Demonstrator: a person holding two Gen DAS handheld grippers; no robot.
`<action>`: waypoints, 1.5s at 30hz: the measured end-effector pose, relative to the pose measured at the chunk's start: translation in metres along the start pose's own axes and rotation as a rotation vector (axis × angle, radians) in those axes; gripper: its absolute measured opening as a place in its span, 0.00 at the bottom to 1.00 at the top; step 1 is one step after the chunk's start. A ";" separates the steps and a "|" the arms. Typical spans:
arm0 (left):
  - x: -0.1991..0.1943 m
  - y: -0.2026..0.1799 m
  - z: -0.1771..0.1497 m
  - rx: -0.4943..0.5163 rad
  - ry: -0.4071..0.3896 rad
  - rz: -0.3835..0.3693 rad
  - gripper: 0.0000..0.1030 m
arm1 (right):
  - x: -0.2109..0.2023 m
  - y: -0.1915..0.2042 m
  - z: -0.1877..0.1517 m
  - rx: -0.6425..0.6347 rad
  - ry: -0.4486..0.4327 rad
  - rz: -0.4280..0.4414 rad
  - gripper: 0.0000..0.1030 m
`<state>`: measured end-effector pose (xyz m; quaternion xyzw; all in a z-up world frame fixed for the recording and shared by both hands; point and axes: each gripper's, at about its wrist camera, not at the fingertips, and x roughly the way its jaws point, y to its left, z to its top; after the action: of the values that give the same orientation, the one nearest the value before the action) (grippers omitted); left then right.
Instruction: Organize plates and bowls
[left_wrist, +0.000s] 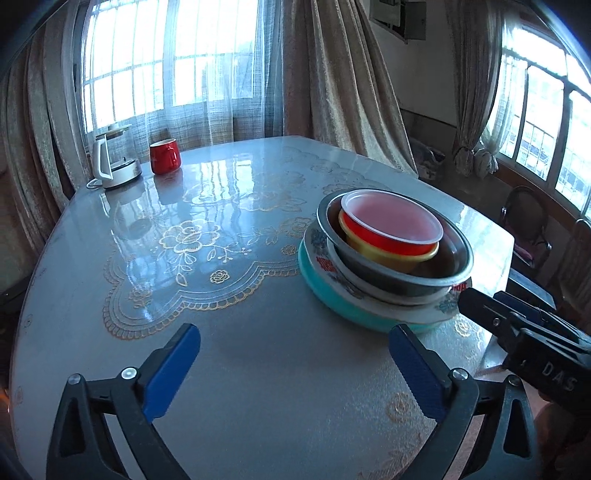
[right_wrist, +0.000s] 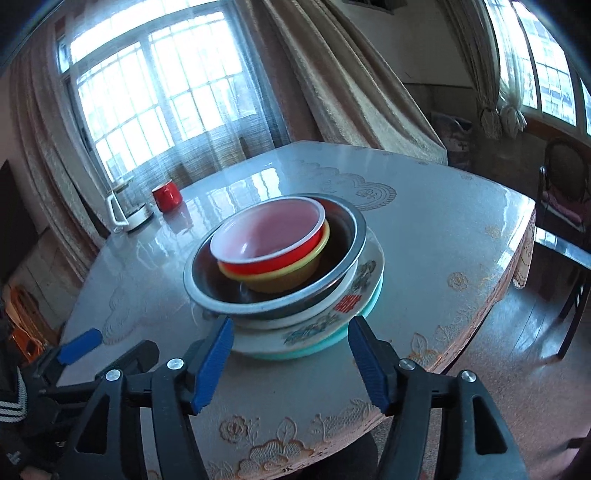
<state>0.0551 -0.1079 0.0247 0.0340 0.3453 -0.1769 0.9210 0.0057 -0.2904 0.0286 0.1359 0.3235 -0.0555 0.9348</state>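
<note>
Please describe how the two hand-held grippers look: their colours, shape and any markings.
Both grippers are alike: the left gripper and the right gripper have black plastic frames with triangular cut-outs, silver screw heads at the joints, and two blue ribbed fingers. The right gripper's body carries white letters "DAS". A dark sleeve with white stripes shows at the left edge of the right wrist view.

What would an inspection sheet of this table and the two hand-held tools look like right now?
Surface: table under a glossy floral cover.
Job's things: one stack near the edge: red bowl in yellow bowl, in steel bowl, on floral plate, on teal plate.
Clutter: red mug, kettle at the far side.
Grippers: left tool open, empty; right tool open, facing the stack.
Cables: nothing seen.
Surroundings: curtained windows, chairs.
</note>
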 end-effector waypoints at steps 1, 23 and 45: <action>-0.002 0.000 -0.002 0.001 -0.001 0.000 1.00 | -0.002 0.001 -0.003 -0.006 -0.006 -0.007 0.64; -0.029 0.019 -0.038 -0.017 -0.048 0.096 1.00 | -0.025 0.012 -0.043 -0.033 -0.012 -0.071 0.68; -0.029 0.018 -0.037 -0.045 -0.045 0.121 1.00 | -0.022 0.012 -0.045 -0.022 0.006 -0.065 0.68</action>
<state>0.0177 -0.0749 0.0142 0.0300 0.3258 -0.1138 0.9381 -0.0357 -0.2650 0.0106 0.1151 0.3312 -0.0821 0.9329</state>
